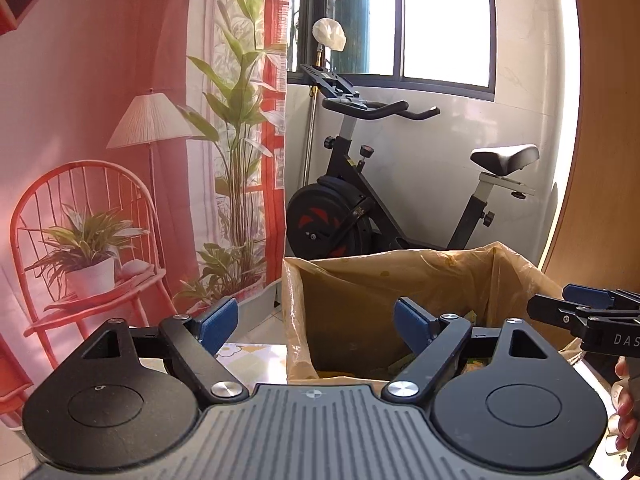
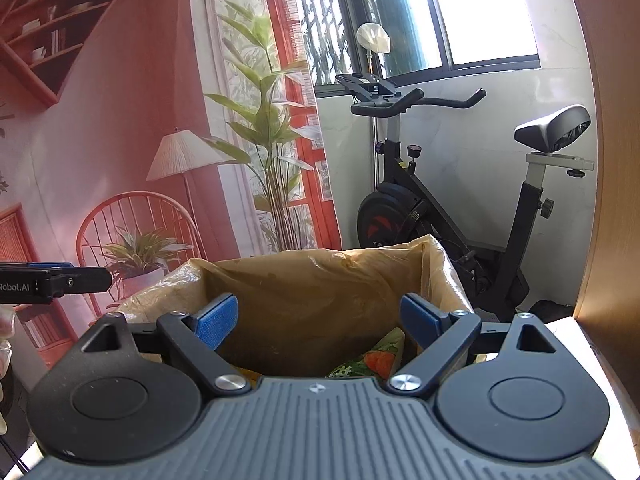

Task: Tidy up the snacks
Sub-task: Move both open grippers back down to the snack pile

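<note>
A cardboard box lined with a yellowish plastic bag (image 1: 400,280) (image 2: 312,280) stands just ahead of both grippers. Snack packets lie inside it; a green and orange packet (image 2: 372,360) shows in the right wrist view. My left gripper (image 1: 316,324) is open and empty, held over the box's near left rim. My right gripper (image 2: 318,322) is open and empty above the box's near rim. The right gripper also shows at the right edge of the left wrist view (image 1: 588,308), and the left gripper at the left edge of the right wrist view (image 2: 56,282).
An exercise bike (image 1: 360,208) (image 2: 440,200) stands behind the box under a window. A printed backdrop with a red chair and plants (image 1: 120,200) hangs to the left. A wooden panel (image 1: 600,160) rises on the right. A patterned tabletop (image 1: 248,360) lies under the box.
</note>
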`<state>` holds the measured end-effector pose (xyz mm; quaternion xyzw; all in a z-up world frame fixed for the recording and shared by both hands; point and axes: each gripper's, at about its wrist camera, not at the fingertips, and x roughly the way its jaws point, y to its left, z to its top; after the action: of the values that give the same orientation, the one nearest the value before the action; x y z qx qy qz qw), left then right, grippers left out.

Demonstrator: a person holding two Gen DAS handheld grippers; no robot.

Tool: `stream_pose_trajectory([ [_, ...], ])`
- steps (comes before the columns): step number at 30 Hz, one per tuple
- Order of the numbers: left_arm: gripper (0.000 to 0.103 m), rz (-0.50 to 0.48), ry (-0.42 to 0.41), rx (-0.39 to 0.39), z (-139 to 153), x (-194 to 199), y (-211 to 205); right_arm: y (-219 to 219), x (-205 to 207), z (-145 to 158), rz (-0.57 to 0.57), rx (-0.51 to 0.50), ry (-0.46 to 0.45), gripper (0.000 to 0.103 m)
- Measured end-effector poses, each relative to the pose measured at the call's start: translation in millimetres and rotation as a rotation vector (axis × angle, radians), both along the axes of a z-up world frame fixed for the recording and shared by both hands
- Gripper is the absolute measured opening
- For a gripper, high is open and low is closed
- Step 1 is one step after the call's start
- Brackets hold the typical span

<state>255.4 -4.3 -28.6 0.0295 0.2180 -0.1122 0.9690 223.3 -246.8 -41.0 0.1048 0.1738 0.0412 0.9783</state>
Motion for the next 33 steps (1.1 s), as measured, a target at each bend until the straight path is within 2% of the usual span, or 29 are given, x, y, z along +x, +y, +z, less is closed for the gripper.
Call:
stream_pose_trajectory([
  [9, 0.086, 0.025, 0.058, -0.015, -32.0, -48.2, 36.8, 19.7, -54.9, -24.5, 0.039, -0.005, -0.051, 0.090],
  [16, 0.086, 0.039, 0.084, -0.032, -63.9, -67.0, 42.2, 37.9, -85.8, -62.0, 0.050, -0.081, -0.037, 0.091],
  [21, 0.086, 0.043, 0.137, -0.035, -83.0, -69.6, 49.3, 44.9, -96.4, -95.3, 0.065, -0.087, 0.043, 0.091],
  [24, 0.086, 0.049, 0.156, -0.016, -90.8, -71.0, 56.5, 44.2, -95.0, -111.3, 0.081, -0.037, 0.094, 0.091],
  [29, 0.085, 0.074, 0.177, -0.026, -96.9, -73.6, 68.4, 44.6, -78.7, -128.6, 0.120, 0.041, 0.186, 0.090],
  [33, 0.085, 0.069, 0.202, -0.040, -105.1, -76.5, 66.4, 58.6, -65.8, -137.0, 0.165, 0.022, 0.223, 0.090],
])
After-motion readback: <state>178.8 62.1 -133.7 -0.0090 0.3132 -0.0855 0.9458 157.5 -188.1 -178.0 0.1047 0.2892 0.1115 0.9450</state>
